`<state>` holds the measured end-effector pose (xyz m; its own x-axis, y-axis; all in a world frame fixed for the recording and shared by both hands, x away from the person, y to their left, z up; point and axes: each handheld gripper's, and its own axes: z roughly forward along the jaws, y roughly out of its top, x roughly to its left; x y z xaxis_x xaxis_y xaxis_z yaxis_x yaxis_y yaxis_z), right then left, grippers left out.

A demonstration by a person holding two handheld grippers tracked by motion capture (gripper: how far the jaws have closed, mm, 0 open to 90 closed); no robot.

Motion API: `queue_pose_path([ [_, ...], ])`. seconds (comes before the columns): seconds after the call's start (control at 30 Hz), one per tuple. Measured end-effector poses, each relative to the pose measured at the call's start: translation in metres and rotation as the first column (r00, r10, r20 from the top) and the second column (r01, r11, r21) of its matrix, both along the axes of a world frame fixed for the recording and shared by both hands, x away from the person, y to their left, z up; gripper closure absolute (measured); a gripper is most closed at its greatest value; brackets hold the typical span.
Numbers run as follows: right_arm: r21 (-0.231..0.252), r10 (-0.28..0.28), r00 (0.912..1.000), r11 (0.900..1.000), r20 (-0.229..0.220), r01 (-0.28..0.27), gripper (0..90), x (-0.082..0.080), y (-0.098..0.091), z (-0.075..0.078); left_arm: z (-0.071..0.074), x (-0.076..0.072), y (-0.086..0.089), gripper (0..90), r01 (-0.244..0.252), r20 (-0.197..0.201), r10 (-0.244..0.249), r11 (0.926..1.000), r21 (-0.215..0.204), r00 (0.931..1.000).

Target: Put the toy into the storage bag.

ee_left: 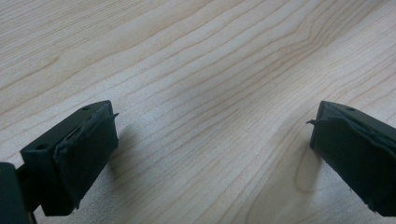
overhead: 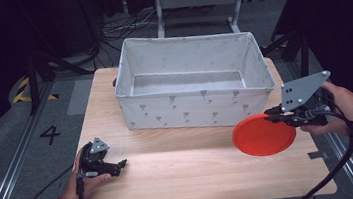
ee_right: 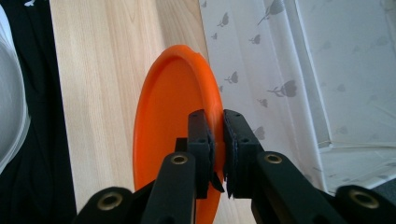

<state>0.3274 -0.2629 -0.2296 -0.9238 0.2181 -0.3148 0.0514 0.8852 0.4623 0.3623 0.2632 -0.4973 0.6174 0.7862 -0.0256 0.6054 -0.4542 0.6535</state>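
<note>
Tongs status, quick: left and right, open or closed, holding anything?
Left tongs: open, empty, low over the bare table.
Right tongs: closed on the rim of the orange plate, beside the fabric bin.

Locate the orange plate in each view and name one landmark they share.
High view: orange plate at right, pinched by the right gripper.
Left gripper view: bare tabletop, no plate.
Right gripper view: plate centre, edge-on between the jaws.
Shared landmark: white fabric bin.
</note>
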Motion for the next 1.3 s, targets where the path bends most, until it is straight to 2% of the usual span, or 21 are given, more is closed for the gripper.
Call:
queue_pose_path([
  [0.57, -0.013, -0.008, 0.9997, 0.9999, 0.022, 0.008, 82.5, 0.017, 0.0, 0.045, 0.0, 0.0, 0.0, 1.2, 0.0, -0.001, 0.0, 1.0, 0.001, 1.0],
  [0.8, -0.027, -0.015, 0.9995, 0.9995, 0.027, 0.016, 82.5, 0.032, 0.002, 0.061, 0.0, 0.0, 0.0, 1.2, 0.0, 0.0, 0.0, 1.0, 0.0, 1.0],
  [1.0, -0.012, -0.034, 0.9983, 0.9993, 0.047, 0.035, 82.5, 0.046, 0.003, 0.075, 0.0, 0.0, 0.0, 1.2, 0.002, -0.001, -0.002, 1.0, 0.004, 1.0],
  [1.13, 0.015, -0.055, 0.9968, 0.9984, 0.057, 0.054, 82.5, 0.056, 0.004, 0.083, 0.0, 0.0, 0.0, 1.2, 0.001, 0.0, -0.001, 1.0, -0.002, 1.0],
  [1.3, 0.016, -0.073, 0.9954, 0.9973, 0.062, 0.072, 82.5, 0.07, 0.006, 0.089, 0.0, 0.0, 0.0, 1.2, 0.001, 0.0, -0.001, 1.0, 0.002, 1.0],
])
